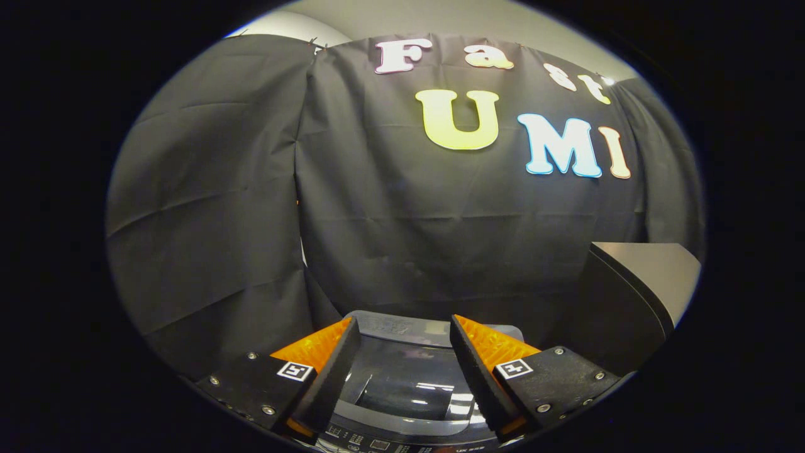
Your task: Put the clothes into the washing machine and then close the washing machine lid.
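Black cloth is hanging all across the back of the booth [251, 207], creased and draped in wide panels, with a strip of pale wall or ceiling showing above its top edge. Off to the right, a dark box-shaped unit with a flat grey top [635, 296] is standing against the cloth, its near corner pointing this way.

Down low, the claw [402, 333] is hovering with its two fingers spread fairly wide, and nothing is sitting between them. They are gripping nothing at this moment; the gap is showing straight through to the machine below. Each finger [333, 371] is tapering forward to a point, and each is carrying a small square black-and-white marker on its base plate.

Right between and just beyond the fingers, the top-loading washing machine with its dark, glossy, see-through lid [402, 377] is lying in plain sight. That lid is sitting down flat over the tub, and ceiling lights are reflecting off it as bright streaks. A grey rim is framing the lid at the far side, tucked up against the cloth. Nearer to us, under the finger bases, a curved control strip with small buttons [371, 440] is peeking out along the machine's front edge; its markings are too small to make out.

As for the clothes, whatever is under that shiny lid is too dark to tell.
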A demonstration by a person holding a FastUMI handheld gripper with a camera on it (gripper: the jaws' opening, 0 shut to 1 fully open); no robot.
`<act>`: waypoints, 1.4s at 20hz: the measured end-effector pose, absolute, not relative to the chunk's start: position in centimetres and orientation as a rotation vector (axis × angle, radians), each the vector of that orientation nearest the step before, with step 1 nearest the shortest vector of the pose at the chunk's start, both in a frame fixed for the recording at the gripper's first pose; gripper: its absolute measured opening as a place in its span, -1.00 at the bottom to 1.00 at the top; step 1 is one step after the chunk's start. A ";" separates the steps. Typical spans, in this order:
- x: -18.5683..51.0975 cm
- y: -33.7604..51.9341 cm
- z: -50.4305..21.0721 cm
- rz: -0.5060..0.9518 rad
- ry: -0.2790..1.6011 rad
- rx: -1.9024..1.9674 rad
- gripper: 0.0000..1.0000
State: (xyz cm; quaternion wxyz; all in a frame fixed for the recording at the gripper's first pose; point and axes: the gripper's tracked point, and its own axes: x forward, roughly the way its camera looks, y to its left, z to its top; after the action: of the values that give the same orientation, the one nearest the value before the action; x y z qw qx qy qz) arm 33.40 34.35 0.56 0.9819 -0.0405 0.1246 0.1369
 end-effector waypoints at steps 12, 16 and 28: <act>30.1 30.5 6.7 0.193 0.111 -0.049 0.85; 28.2 26.1 9.6 0.156 0.050 -0.060 0.86; 19.5 7.9 16.5 0.079 -0.031 -0.061 0.86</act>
State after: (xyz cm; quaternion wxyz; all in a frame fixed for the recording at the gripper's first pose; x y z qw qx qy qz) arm 19.53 7.90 16.55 0.9986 -0.0306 -0.0157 0.0393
